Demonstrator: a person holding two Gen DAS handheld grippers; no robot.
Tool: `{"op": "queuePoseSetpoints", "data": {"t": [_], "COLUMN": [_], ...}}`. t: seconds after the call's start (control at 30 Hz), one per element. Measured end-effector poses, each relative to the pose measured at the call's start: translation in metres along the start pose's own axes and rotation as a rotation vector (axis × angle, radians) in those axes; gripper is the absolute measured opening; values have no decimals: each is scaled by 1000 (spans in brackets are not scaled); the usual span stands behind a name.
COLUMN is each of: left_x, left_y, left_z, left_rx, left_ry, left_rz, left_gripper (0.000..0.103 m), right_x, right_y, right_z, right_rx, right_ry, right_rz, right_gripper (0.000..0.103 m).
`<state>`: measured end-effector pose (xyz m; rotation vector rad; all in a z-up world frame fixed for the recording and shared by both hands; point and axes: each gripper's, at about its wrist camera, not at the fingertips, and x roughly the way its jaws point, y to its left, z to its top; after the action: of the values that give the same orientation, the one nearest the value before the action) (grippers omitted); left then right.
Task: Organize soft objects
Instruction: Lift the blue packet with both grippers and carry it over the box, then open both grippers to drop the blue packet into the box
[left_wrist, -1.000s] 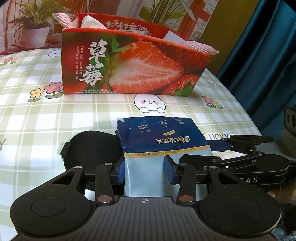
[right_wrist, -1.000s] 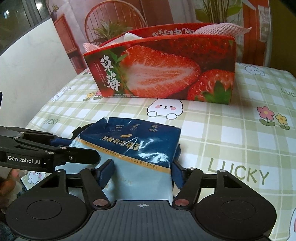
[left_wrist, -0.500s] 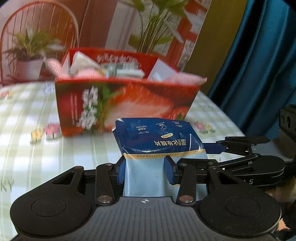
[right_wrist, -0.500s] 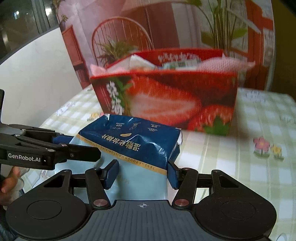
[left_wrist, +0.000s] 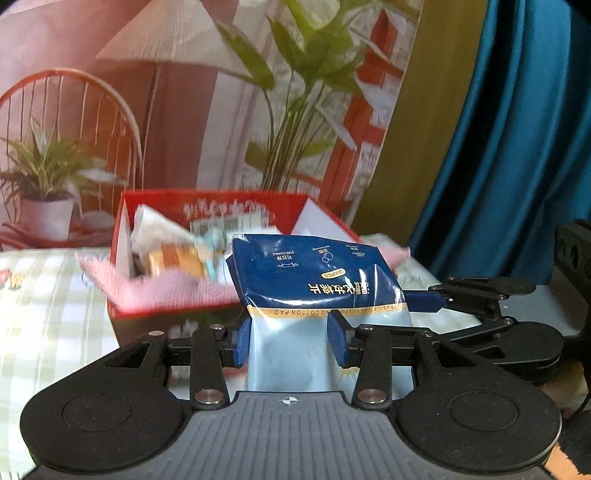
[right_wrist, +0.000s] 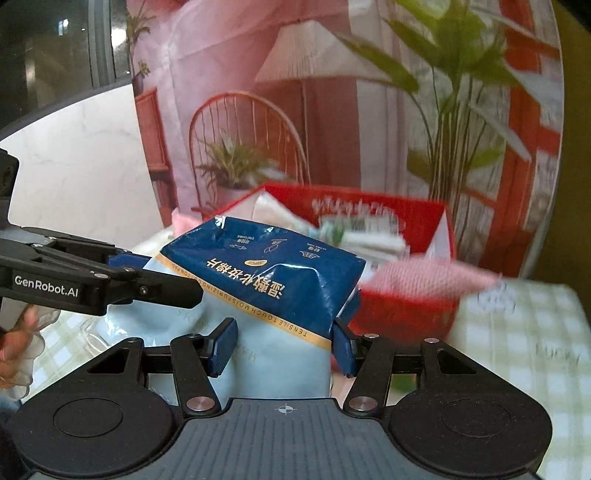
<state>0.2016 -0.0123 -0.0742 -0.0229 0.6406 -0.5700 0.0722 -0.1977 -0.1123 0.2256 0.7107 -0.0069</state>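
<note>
A blue and pale-blue cotton pad pack (left_wrist: 317, 291) is held in the air by both grippers. My left gripper (left_wrist: 290, 343) is shut on its lower pale part. My right gripper (right_wrist: 284, 347) is shut on the same pack (right_wrist: 266, 288) from the other side. The right gripper's fingers (left_wrist: 424, 301) show at the pack's right edge in the left wrist view. The left gripper's fingers (right_wrist: 125, 264) show at its left in the right wrist view. The red strawberry box (left_wrist: 122, 229), open on top, stands just behind and below the pack. It holds several packs and a pink cloth (left_wrist: 177, 288).
The table has a green checked cloth (left_wrist: 48, 302). A printed backdrop with a chair, lamp and plants stands behind the box. A blue curtain (left_wrist: 517, 147) hangs at the right. A white wall (right_wrist: 74, 177) is at the left in the right wrist view.
Both grippers have lifted the cotton pad pack off the table and higher. The box's open top now shows, below and behind the pack.
</note>
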Motion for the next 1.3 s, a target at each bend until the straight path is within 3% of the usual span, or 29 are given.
{"op": "queuePoseSetpoints", "data": {"t": [0.33, 0.53, 0.83, 1.07, 1.23, 1.3], "left_x": [28, 59, 113, 140, 145, 144], "left_y": [15, 21, 48, 57, 61, 61], "left_z": [43, 60, 60, 48, 44, 45], "left_rx": [-17, -27, -97, -79, -61, -59], "left_ry": [-131, -150, -67, 40, 60, 63], "left_rz": [19, 24, 19, 52, 85, 114], "left_gripper": [44, 40, 31, 31, 31, 37], "right_x": [26, 54, 101, 138, 154, 155], "right_y": [-15, -22, -48, -65, -65, -64], "right_z": [54, 81, 96, 82, 75, 75], "right_rx": [-85, -189, -257, -207, -197, -192], "right_ry": [-72, -102, -75, 24, 86, 100], "right_rz": [-37, -103, -177, -154, -181, -202], "right_gripper": [50, 49, 46, 41, 41, 41]}}
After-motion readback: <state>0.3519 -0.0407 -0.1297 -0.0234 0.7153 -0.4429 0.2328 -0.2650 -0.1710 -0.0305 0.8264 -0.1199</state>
